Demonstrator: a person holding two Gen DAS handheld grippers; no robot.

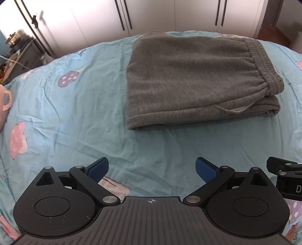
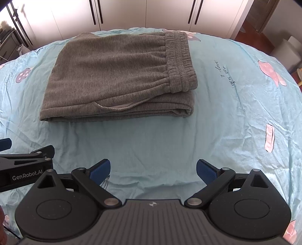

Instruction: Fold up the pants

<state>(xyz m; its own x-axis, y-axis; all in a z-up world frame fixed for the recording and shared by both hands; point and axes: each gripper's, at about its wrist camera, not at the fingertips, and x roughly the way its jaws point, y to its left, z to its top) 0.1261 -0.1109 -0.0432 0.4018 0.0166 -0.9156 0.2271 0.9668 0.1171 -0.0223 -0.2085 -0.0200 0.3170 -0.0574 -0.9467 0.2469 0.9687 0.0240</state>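
Grey sweatpants [image 1: 192, 79] lie folded in a flat stack on the light blue bed sheet [image 1: 75, 105], waistband at the right side. They also show in the right wrist view [image 2: 117, 75]. My left gripper [image 1: 152, 167] is open and empty, held above the sheet well short of the pants' near edge. My right gripper [image 2: 152, 169] is open and empty too, beside the left one and equally short of the pants. The right gripper's body shows at the right edge of the left wrist view [image 1: 286, 177]; the left gripper's body shows at the left edge of the right wrist view [image 2: 26, 164].
The sheet [image 2: 226, 113] has pink and purple mushroom prints and covers the whole bed. White wardrobe doors [image 1: 151, 17] stand behind the bed. A cluttered dark side table [image 1: 20, 54] is at the far left. A white bin [image 2: 288, 49] stands at the far right.
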